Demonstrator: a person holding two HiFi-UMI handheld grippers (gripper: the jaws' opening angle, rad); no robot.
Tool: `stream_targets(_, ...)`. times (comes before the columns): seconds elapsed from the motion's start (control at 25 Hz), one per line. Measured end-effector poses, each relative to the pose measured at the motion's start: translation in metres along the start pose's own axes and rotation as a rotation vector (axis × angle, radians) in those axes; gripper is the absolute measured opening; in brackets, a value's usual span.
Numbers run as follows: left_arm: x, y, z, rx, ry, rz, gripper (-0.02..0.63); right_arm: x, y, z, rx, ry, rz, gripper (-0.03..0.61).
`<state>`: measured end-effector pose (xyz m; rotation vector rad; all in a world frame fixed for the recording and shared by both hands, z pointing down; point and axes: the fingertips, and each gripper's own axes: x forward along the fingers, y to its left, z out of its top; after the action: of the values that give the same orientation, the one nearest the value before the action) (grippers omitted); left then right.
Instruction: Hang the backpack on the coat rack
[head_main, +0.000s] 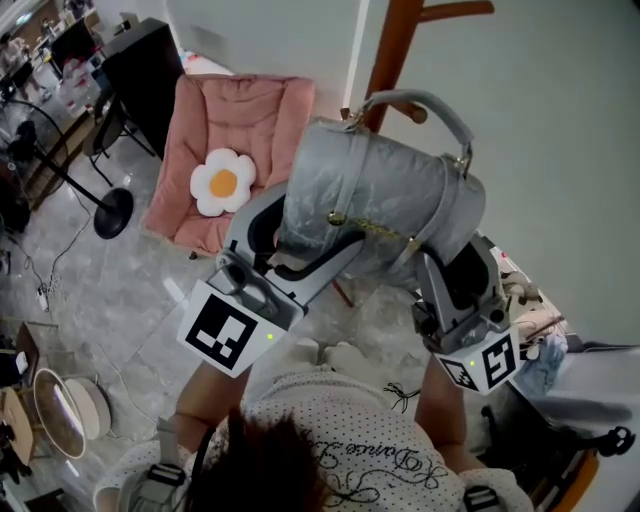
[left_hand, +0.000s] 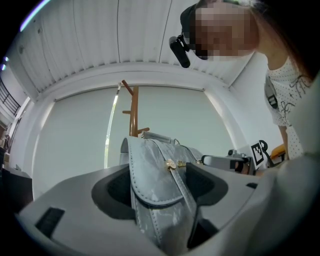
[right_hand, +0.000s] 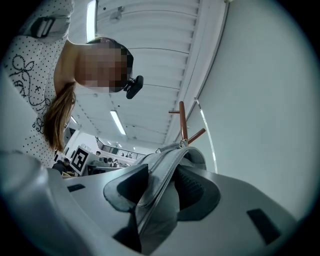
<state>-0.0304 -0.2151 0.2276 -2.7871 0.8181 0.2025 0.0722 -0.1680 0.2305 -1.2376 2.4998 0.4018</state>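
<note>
Backpack (head_main: 380, 190) was held aloft between both claws, just near side of coat rack (head_main: 393, 50). Left claw (head_main: 285, 235) was clamped on left flap. Right claw (head_main: 450, 262) was clamped on right edge. Top handle (head_main: 425, 105) arched free, below peg (head_main: 455, 10). Judgement: raise bag level, steer handle loop over peg, seat it before loosening either grip.

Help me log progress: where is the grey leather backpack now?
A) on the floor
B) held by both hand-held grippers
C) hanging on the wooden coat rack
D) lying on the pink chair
B: the left hand-held gripper and right hand-held gripper both clamp the grey leather backpack.
</note>
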Motion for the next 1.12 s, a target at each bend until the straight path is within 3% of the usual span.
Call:
stream_targets(0.84,0.010,0.002,-0.018,0.002,0.047,0.078,0.307,0.002,-0.021,-0.021,0.054,0.042,0.080,0.179)
stream_targets(1.12,0.011,0.003,-0.025,-0.047,0.092,0.104,0.307,0.003,-0.024,-0.029,0.086,0.084,0.083,0.181)
